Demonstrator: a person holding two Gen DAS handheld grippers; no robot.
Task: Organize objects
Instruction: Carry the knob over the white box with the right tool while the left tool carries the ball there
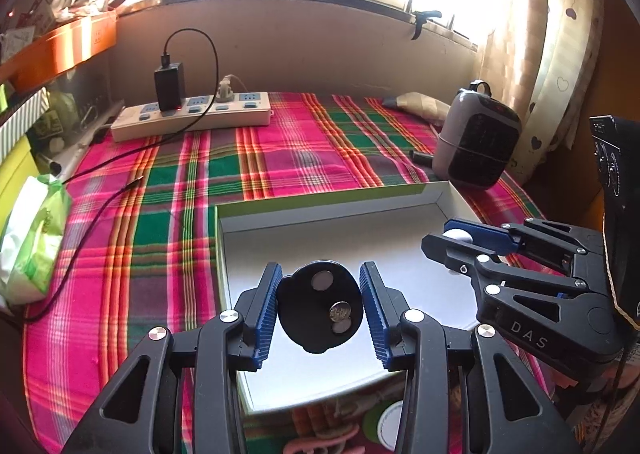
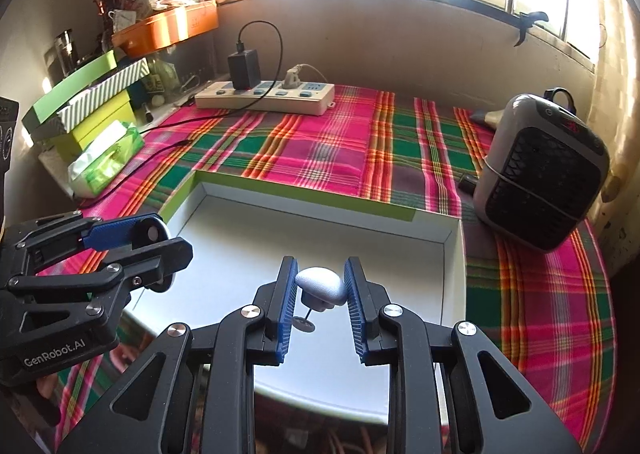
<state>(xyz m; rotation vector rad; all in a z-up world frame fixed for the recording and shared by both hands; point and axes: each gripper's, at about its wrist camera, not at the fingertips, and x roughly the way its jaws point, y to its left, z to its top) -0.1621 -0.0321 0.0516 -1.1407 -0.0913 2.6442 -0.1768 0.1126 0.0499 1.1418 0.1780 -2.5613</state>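
Left gripper (image 1: 320, 310), lower centre of its frame, grips a flat black disc with round metal inserts (image 1: 320, 306) between widely spread blue pads. Right gripper (image 2: 320, 290), jaws narrow, clamps a small white rounded knob (image 2: 322, 284). Both hang above the shallow white box with green rim (image 2: 304, 190) on the plaid cloth (image 2: 540, 314).

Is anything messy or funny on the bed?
Mostly tidy. One oddity: a black cable trails loose across the plaid cloth from the charger on the power strip, its free end plugged into nothing.
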